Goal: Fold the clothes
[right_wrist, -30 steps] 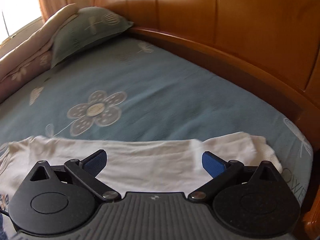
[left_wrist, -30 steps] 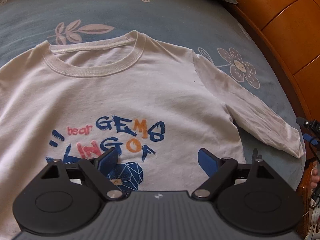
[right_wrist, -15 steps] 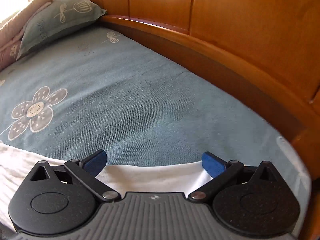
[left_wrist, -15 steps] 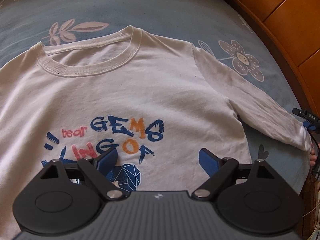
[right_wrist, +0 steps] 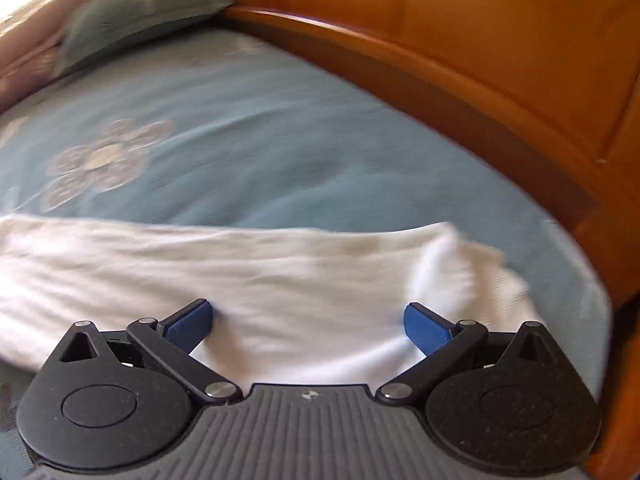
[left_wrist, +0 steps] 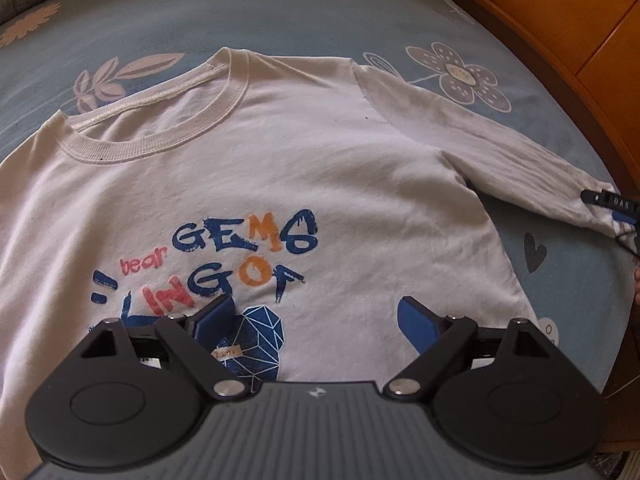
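A white long-sleeved T-shirt (left_wrist: 280, 184) lies face up and spread flat on a blue floral bedsheet (left_wrist: 320, 12), ready for folding. The left gripper (left_wrist: 316, 316) hovers released above its printed chest. The right gripper (right_wrist: 308, 322), jaws spread and empty, straddles the outstretched sleeve (right_wrist: 240, 264) near the cuff, probably to pinch it.

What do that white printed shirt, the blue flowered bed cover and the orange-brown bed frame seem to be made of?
White long-sleeved printed shirt: looks like soft cotton knit, matte, with a ribbed collar and creases.
Blue flowered bed cover: woven cloth, probably cotton, matte with a fine weave.
Orange-brown bed frame: apparently varnished wood; it shines and shows panel seams.
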`<state>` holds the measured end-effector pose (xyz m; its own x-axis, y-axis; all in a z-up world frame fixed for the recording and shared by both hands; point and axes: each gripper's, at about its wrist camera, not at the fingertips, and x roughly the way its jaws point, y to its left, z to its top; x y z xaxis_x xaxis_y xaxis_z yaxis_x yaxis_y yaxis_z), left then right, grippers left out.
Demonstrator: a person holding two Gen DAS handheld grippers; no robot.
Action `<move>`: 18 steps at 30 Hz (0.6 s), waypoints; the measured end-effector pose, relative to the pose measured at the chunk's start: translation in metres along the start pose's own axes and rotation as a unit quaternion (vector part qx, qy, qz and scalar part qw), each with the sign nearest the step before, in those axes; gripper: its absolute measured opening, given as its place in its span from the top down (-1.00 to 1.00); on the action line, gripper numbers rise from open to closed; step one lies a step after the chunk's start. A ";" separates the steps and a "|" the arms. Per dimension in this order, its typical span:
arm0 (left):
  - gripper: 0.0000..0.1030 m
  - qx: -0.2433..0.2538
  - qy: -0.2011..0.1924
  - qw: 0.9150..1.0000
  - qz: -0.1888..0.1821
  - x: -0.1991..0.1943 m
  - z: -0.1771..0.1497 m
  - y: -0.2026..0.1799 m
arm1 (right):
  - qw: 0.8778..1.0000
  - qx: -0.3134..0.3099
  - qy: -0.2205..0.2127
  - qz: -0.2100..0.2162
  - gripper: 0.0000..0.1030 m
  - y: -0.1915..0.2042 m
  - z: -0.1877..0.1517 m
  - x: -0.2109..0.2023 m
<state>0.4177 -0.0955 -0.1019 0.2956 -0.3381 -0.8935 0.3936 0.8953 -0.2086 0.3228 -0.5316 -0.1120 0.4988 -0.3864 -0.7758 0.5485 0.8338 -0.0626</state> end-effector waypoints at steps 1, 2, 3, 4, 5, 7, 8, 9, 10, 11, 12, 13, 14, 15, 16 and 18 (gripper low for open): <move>-0.72 0.006 0.001 1.000 0.000 0.000 0.000 -0.001 | 1.000 0.009 0.002 0.002 -1.00 -0.001 0.005 -0.004; -0.72 0.007 -0.001 1.000 0.000 0.000 -0.001 -0.001 | 1.000 0.018 0.004 0.004 -1.00 -0.002 0.009 -0.009; -0.72 0.007 -0.002 1.000 0.000 -0.001 -0.001 -0.001 | 1.000 0.021 0.005 0.012 -1.00 0.002 0.013 -0.013; -0.72 0.007 -0.004 1.000 0.000 -0.001 -0.001 -0.001 | 0.999 0.006 0.005 0.035 -1.00 0.019 0.014 -0.018; -0.72 0.007 -0.005 1.000 0.001 -0.003 -0.001 -0.001 | 0.998 -0.009 0.004 0.057 -1.00 0.037 0.015 -0.023; -0.72 0.012 -0.011 1.000 0.006 -0.007 -0.001 -0.001 | 0.994 -0.039 0.004 0.103 -1.00 0.071 0.016 -0.032; -0.72 0.017 -0.016 1.000 0.011 -0.011 -0.002 -0.001 | 0.991 -0.054 0.003 0.125 -1.00 0.089 0.017 -0.036; -0.72 0.022 -0.022 0.999 0.016 -0.014 -0.002 -0.001 | 0.987 -0.069 0.002 0.145 -1.00 0.107 0.017 -0.040; -0.72 0.028 -0.024 0.999 0.024 -0.016 -0.004 0.000 | 0.984 -0.083 -0.001 0.157 -1.00 0.126 0.014 -0.041; -0.72 0.035 -0.026 0.999 0.032 -0.018 -0.005 0.002 | 0.983 -0.091 -0.004 0.161 -1.00 0.146 0.011 -0.042; -0.72 0.038 -0.023 0.998 0.036 -0.019 -0.008 0.005 | 0.981 -0.099 -0.006 0.165 -1.00 0.163 0.008 -0.042; -0.72 0.040 -0.020 0.998 0.040 -0.019 -0.010 0.008 | 0.980 -0.105 -0.006 0.167 -1.00 0.174 0.005 -0.040; -0.72 0.039 -0.017 0.998 0.042 -0.020 -0.013 0.012 | 0.980 -0.111 -0.004 0.167 -1.00 0.182 0.002 -0.037; -0.72 0.036 -0.013 0.998 0.044 -0.020 -0.016 0.016 | 0.980 -0.120 0.002 0.159 -1.00 0.181 -0.002 -0.034; -0.72 0.032 -0.008 0.998 0.046 -0.019 -0.020 0.020 | 0.980 -0.129 0.008 0.151 -1.00 0.180 -0.006 -0.030; -0.72 0.022 0.004 0.999 0.049 -0.017 -0.028 0.029 | 0.982 -0.127 0.014 0.143 -1.00 0.163 -0.010 -0.024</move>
<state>0.3993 -0.0558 -0.1039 0.3267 -0.2474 -0.9122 0.4018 0.9099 -0.1029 0.3935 -0.3828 -0.1102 0.5880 -0.1150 -0.8006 0.2027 0.9792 0.0082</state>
